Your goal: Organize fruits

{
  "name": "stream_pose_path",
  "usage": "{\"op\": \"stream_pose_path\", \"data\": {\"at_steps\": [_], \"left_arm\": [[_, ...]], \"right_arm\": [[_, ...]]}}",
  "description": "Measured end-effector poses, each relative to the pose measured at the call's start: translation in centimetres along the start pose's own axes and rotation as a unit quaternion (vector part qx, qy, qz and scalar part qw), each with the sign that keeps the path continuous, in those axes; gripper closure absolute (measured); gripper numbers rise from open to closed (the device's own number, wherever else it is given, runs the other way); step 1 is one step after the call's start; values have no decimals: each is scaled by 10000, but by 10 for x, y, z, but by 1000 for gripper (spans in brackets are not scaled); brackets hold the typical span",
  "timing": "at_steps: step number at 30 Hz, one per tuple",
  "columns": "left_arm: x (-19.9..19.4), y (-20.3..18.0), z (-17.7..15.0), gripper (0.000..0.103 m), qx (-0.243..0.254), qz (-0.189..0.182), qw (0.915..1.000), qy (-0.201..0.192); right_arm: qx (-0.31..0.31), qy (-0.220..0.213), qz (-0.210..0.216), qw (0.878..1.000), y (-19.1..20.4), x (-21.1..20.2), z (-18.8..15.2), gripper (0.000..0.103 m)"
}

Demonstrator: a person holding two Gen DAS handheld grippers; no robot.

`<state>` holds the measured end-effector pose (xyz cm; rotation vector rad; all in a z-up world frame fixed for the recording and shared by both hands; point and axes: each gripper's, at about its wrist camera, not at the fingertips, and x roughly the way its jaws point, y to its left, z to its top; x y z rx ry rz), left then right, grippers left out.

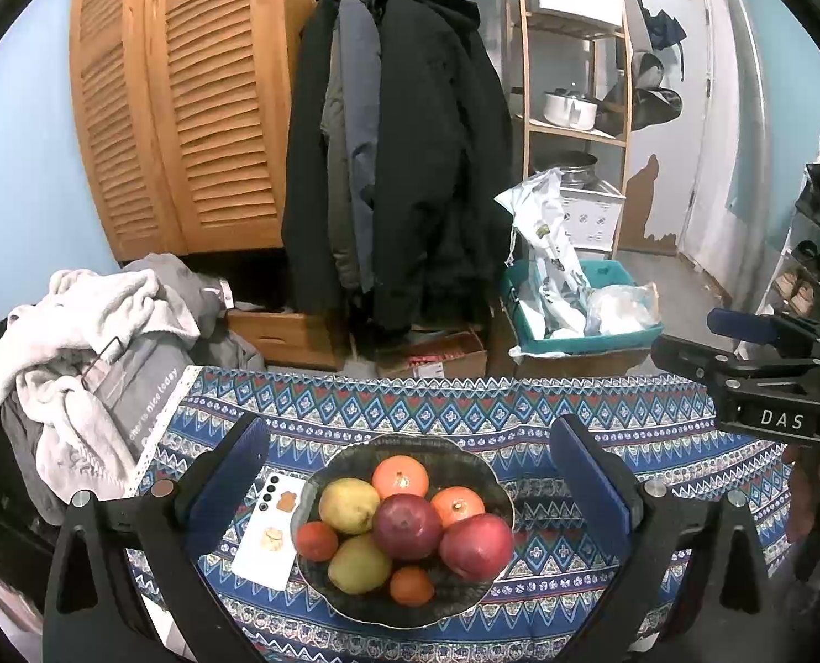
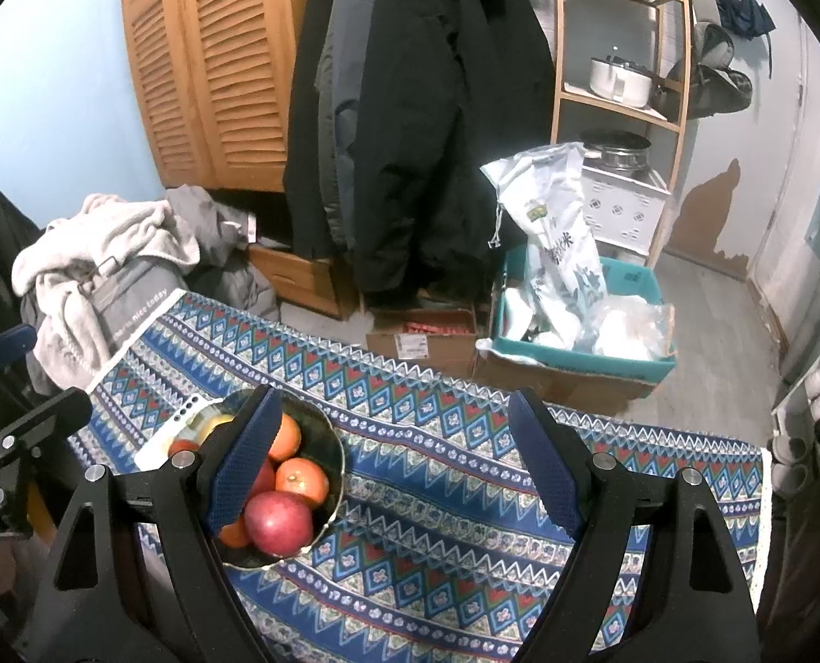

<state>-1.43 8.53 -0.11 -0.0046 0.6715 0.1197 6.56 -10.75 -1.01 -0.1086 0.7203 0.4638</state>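
A dark glass bowl [image 1: 468, 461] on the patterned tablecloth holds several fruits: two red apples [image 1: 475, 546], two yellow pears [image 1: 349, 504], and several oranges [image 1: 400, 476]. My left gripper [image 1: 410, 475] is open and empty, its blue pads on either side of the bowl and above it. In the right wrist view the bowl [image 2: 330, 445] sits at the left, partly hidden by the left finger. My right gripper [image 2: 396, 469] is open and empty over bare cloth to the right of the bowl. The right gripper's body also shows at the right edge of the left wrist view.
A white phone [image 1: 269, 533] lies on the blue patterned tablecloth [image 2: 437, 525] just left of the bowl. Piled clothes [image 1: 78, 342] lie at the table's left end. Behind the table are hanging coats [image 1: 404, 154], cardboard boxes and a teal crate [image 2: 581, 331].
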Motion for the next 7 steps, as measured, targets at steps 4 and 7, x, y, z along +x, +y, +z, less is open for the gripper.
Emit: {"op": "stream_pose_path", "data": {"at_steps": [4,7], "left_arm": [[0,1,-1,1,-56,8,10000,-6],[1,2,-2,1,-67,5,10000,30]], "right_arm": [[0,1,-3,10000,0,0,0,20],[-3,1,0,10000,0,0,0,20]]}}
